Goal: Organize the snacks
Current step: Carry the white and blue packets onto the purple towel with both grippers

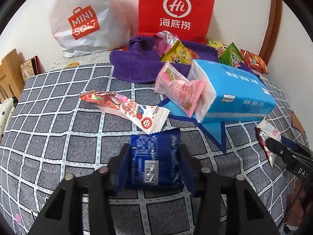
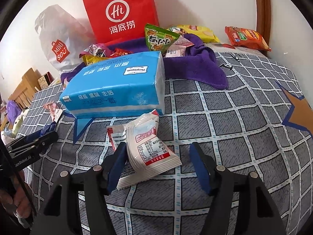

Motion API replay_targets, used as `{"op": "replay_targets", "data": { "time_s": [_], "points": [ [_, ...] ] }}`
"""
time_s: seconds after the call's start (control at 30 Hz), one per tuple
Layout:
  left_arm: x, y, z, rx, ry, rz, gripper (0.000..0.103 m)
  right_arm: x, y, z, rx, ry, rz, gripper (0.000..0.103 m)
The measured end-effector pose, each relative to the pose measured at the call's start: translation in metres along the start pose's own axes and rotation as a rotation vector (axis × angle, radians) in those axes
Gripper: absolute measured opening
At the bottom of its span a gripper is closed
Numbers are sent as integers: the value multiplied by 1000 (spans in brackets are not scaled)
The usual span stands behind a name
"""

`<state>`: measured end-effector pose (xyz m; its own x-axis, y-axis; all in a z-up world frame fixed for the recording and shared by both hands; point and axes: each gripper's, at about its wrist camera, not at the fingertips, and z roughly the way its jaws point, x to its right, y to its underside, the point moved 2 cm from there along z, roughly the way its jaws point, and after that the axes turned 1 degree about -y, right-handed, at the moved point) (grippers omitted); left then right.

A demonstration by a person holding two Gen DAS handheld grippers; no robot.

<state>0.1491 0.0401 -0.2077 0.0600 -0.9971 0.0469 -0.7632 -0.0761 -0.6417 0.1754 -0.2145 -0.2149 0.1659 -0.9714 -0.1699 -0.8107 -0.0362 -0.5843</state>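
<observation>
Between my left fingers [image 1: 154,166] sits a dark blue snack packet [image 1: 154,156], seemingly pinched. Right fingers [image 2: 158,164] stand apart; a white sachet [image 2: 148,146] touches only their left pad, hiding its lower edge.

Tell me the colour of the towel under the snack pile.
Purple towel, clearest in the right wrist view.

Bedsheet [image 1: 58,137]: grey with white grid, blue-edged stars. Towel [image 1: 133,66] purple. Tissue pack [image 1: 234,90] light blue, white print. Near snack pack [image 1: 154,160] dark blue. Far bags: one red [image 1: 176,9] with white logo, one white [image 1: 82,19] with red logo. Right packet [image 2: 148,146] white and red.
</observation>
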Motion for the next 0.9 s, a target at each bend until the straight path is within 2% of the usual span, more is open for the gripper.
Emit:
{"op": "replay_targets", "data": {
  "time_s": [0.1, 0.23, 0.47, 0.9],
  "points": [
    [-1, 0, -1, -8, 17, 6, 45, 2, -1, -1, 5, 5, 8, 52],
    [-3, -2, -6, -47, 73, -33, 44, 3, -1, -4, 10, 11, 15, 47],
    [4, -11, -34, -21, 97, -20, 44, 2, -4, -16, 18, 25, 9, 44],
    [10, -40, -65, 14, 114, -24, 44, -7, -27, -58, 89, -20, -10, 44]
  ]
}}
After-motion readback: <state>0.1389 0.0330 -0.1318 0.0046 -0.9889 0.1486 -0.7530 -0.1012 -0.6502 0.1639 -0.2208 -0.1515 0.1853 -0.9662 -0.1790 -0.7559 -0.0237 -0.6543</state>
